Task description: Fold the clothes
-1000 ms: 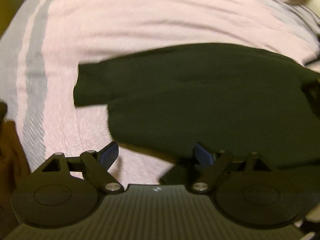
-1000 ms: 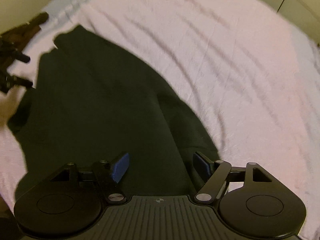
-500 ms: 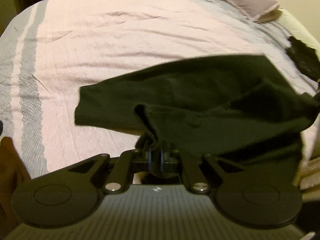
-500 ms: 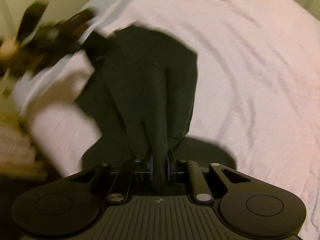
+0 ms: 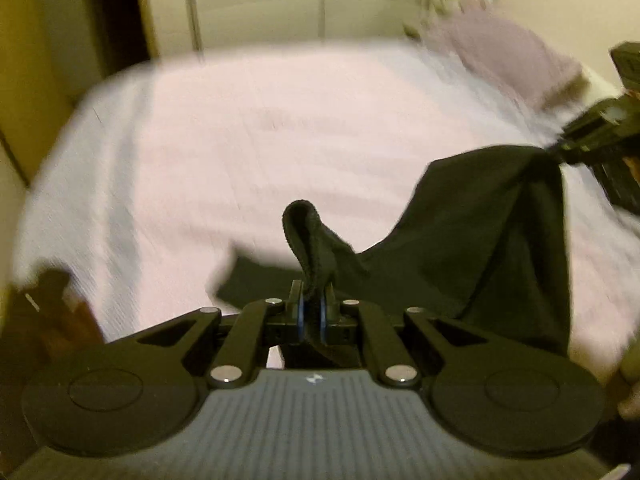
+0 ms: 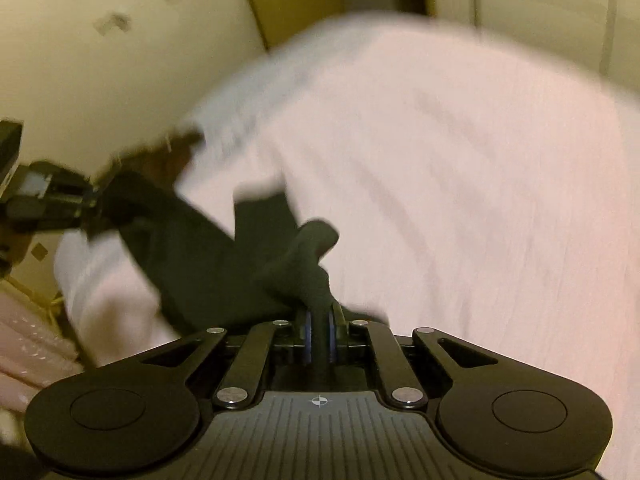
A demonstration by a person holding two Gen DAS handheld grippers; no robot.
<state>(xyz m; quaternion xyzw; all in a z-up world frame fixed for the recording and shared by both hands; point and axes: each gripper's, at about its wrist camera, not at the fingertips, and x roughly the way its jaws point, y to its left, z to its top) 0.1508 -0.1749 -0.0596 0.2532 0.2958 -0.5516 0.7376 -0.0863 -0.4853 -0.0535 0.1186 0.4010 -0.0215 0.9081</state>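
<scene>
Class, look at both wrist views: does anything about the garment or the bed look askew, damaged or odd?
Nothing is damaged. The black garment hangs bunched and uneven between the left gripper and right gripper, both shut on its edge, with a loop of fabric poking up past the left fingers. The pink bedspread looks normal, though blurred.

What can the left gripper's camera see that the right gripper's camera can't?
Only the left wrist view shows the purple pillow at the far end of the bed.

Only the right wrist view shows the stained wall.

Both show the pink bedspread, the black garment, and both grippers: the left gripper and the right gripper are each shut on a pinch of it.
</scene>
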